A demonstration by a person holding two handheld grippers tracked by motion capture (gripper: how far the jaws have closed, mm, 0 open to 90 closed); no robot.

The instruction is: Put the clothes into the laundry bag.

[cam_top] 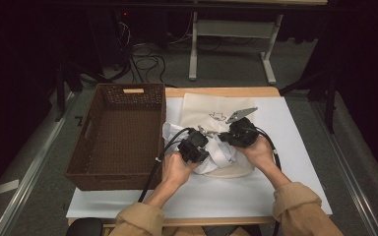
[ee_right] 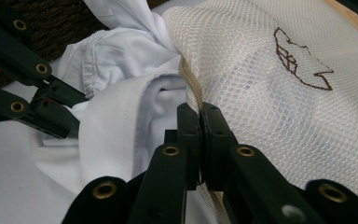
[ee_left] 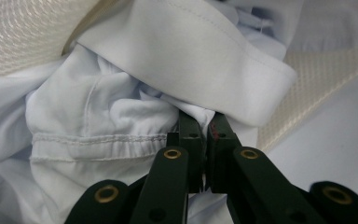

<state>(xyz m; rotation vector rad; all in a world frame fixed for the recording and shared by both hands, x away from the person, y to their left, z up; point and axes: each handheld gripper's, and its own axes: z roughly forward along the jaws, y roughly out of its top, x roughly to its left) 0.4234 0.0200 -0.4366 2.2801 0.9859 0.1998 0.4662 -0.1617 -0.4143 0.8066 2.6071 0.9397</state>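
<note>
At table centre, white garment (cam_top: 221,156) pinched in left gripper (cam_top: 203,142), beside mesh bag (cam_top: 211,108)

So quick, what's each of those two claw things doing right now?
Left gripper: closed, pinching the white shirt.
Right gripper: closed, pinching the edge of the mesh bag.

Brown wicker basket (cam_top: 120,132) left; white table frame (cam_top: 231,44) behind.

Basket (cam_top: 120,132) at table's (cam_top: 295,147) left, mesh bag (cam_top: 211,110) just right of it (garment (cam_top: 221,155) bunched at its near opening)
</note>
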